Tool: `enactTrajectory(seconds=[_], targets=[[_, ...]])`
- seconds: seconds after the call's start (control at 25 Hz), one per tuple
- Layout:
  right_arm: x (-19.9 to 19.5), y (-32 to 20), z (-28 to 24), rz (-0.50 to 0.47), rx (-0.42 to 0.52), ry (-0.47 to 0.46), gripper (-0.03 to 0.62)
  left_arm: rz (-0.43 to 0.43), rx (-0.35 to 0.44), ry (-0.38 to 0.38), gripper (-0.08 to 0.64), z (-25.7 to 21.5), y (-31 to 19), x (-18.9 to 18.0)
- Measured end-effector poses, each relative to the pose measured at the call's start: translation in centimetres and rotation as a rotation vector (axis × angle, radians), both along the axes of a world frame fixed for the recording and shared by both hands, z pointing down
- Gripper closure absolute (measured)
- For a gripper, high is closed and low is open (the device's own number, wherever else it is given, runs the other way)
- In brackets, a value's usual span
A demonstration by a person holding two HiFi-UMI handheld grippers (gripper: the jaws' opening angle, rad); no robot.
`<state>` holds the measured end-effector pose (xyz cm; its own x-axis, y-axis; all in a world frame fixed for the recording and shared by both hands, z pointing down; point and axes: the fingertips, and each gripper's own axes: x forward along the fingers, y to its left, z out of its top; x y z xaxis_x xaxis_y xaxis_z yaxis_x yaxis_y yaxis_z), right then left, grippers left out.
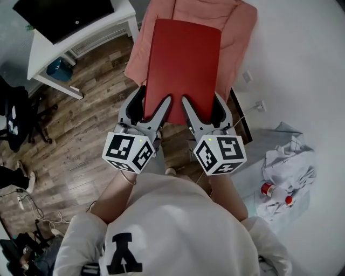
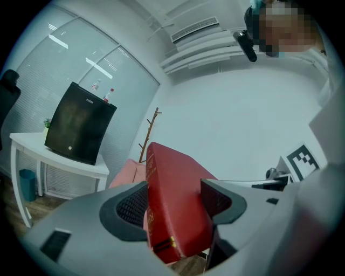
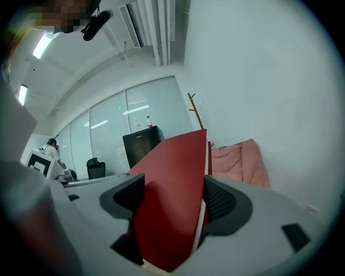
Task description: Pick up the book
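A red hardcover book (image 1: 183,67) is held flat in the air by its near edge, above a pink cushioned seat (image 1: 240,32). My left gripper (image 1: 150,108) is shut on the book's near left corner, and my right gripper (image 1: 204,110) is shut on its near right corner. In the left gripper view the book's spine (image 2: 161,210) with gold print sits between the dark pads (image 2: 131,207). In the right gripper view the red cover (image 3: 167,188) and white page edge fill the gap between the pads (image 3: 218,199).
A white table (image 1: 40,46) carries a black box (image 1: 64,16) at the upper left, with a teal bin (image 1: 58,69) under it. A heap of white cloth (image 1: 288,159) and a red-capped bottle (image 1: 268,190) lie at the right. Cables trail across the wooden floor (image 1: 81,135).
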<state>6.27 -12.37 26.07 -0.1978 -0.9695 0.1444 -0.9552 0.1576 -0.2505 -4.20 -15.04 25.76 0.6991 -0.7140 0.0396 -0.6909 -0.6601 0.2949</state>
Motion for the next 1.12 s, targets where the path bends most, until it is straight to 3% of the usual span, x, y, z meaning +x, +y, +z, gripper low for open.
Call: enactTrajectory(seconds=[0.36,1.12], targets=[[-1.5,7.5,-1.2,-0.054,0.011,-0.005,0.256,-0.057,0.006,0.015,0.264,-1.2,8.0,-1.7],[-5.7,13.1,-1.0,-0.154,0.013,-0.011,0.256,-0.159,0.017,0.026,0.264,-1.1,14.7,-6.2]])
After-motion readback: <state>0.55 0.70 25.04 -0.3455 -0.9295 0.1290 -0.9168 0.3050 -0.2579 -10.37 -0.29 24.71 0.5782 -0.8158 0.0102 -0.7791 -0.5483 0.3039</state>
